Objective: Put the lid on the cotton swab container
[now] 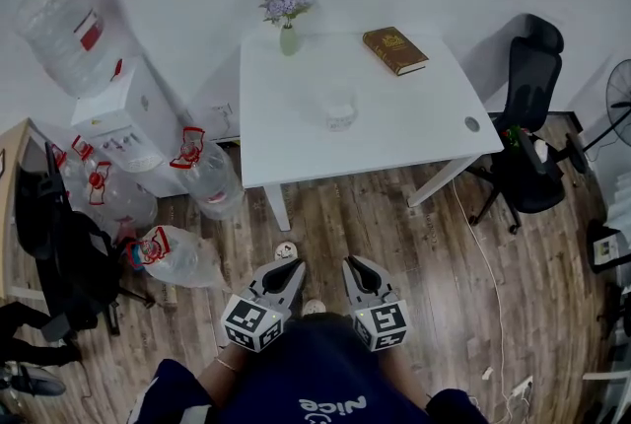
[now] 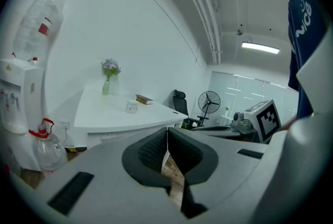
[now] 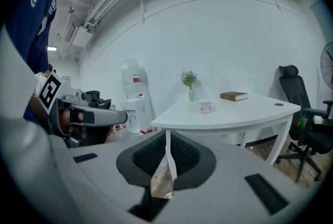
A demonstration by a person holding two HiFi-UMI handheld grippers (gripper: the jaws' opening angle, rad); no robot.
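Low in the head view, left tool (image 1: pixel 292 266) and right tool (image 1: pixel 353 266) sit pressed together, empty, well apart from the bench (image 1: pixel 424 131). Just above frame centre, mid-bench, stands the cotton swab container (image 1: pixel 340 113): likely light, stiff, slippery plastic, best pinched across its sides.

Right gripper (image 3: pixel 167 134) (closed, empty), table (image 3: pixel 244 108) ahead

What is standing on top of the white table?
On the white table are a vase of purple flowers, a brown book and, near the middle, a small clear container. What is inside it is too small to make out.
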